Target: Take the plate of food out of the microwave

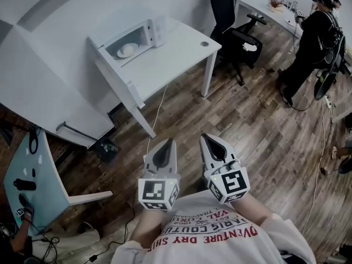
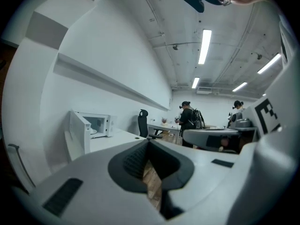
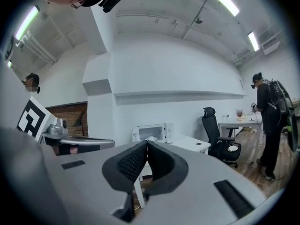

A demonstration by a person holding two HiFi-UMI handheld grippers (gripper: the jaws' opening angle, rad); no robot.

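Observation:
A white microwave (image 1: 137, 36) stands with its door open at the far left end of a white table (image 1: 176, 51). Inside it lies a white plate of food (image 1: 126, 50). The left gripper view shows the microwave (image 2: 97, 124) small and distant, its door (image 2: 78, 134) swung out; the right gripper view shows the microwave (image 3: 152, 132) too. My left gripper (image 1: 163, 153) and right gripper (image 1: 212, 146) are held side by side close to my body, over the wood floor, well short of the table. Both are shut with nothing between their jaws.
A black office chair (image 1: 231, 21) stands right of the table. A person in black (image 1: 311, 37) stands by a second desk at the far right. A pale blue table (image 1: 33, 175) with dark items is at my left. Cables trail across the floor.

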